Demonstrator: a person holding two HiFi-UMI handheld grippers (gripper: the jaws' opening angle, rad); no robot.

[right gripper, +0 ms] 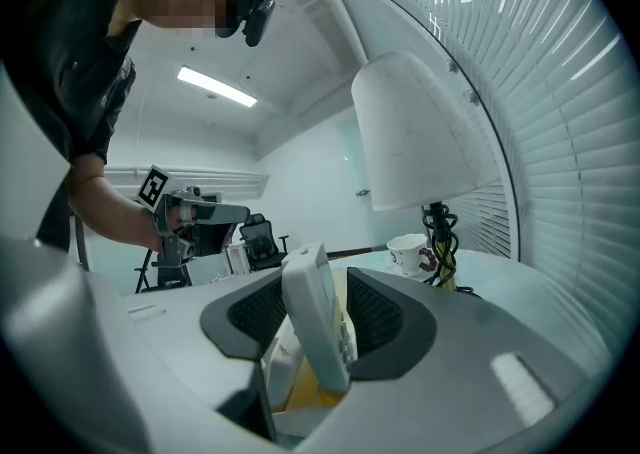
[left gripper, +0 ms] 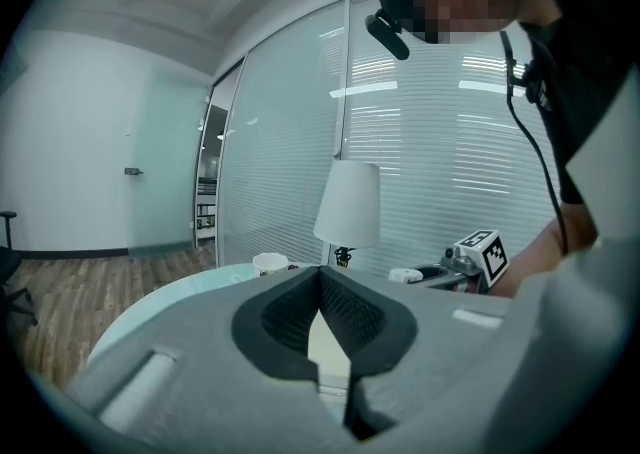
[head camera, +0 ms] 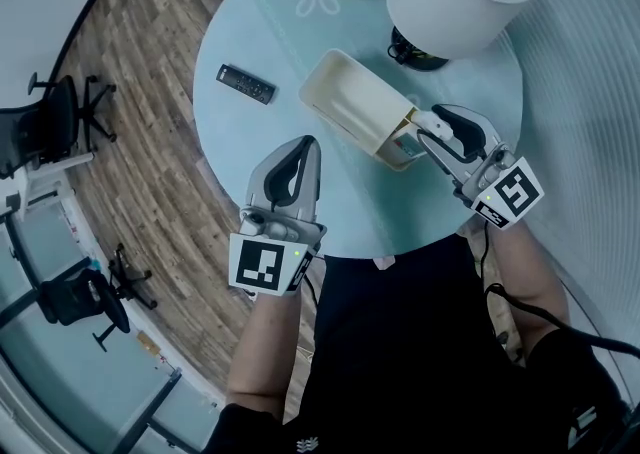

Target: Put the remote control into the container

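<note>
**White remote control [right gripper: 315, 312] leans between parted jaws at the container [head camera: 350, 97]**

The right gripper [head camera: 425, 134] holds its jaws partly apart around the white remote control, which stands tilted between the pads with a gap on one side. Its lower end is down in the near end of the cream container. The left gripper [head camera: 303, 150] hovers over the round table [head camera: 250, 142] by the person's edge, jaws fully together and empty. A black remote [head camera: 246, 84] lies on the table left of the container, apart from it
</note>
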